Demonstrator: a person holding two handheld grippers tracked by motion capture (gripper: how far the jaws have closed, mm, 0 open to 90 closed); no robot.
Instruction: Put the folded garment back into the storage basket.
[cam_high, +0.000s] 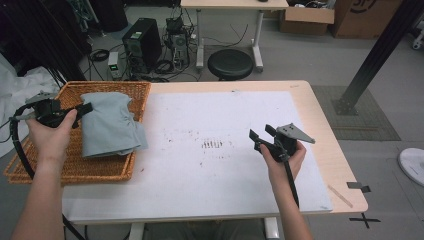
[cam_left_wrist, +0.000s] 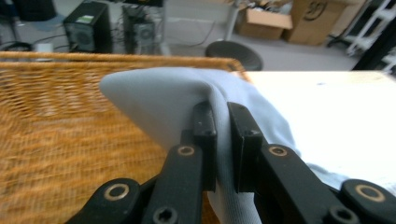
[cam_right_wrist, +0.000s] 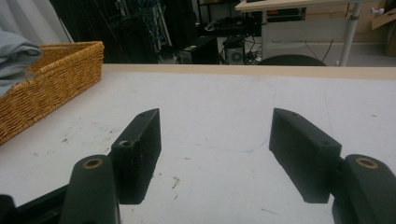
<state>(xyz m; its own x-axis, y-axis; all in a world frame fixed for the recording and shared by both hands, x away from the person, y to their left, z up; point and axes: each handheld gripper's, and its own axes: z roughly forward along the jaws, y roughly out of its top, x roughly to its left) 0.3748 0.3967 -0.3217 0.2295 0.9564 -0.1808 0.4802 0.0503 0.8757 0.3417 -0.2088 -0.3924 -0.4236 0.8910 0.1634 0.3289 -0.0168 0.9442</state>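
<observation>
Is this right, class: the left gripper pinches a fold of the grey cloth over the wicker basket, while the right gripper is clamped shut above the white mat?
Not quite: the right gripper is open, jaws apart, as the right gripper view shows. The left gripper does pinch the grey cloth over the wicker basket.

One wicker basket on the desk, one grey cloth draped in it. Two hand-held grippers up: the left hand-held gripper and the right hand-held gripper. One white mat, one black stool behind.

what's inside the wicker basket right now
A folded grey-blue cloth lies in the woven wicker basket, one edge hanging over the rim, pinched by the left gripper. Anything beneath the cloth is covered.
</observation>
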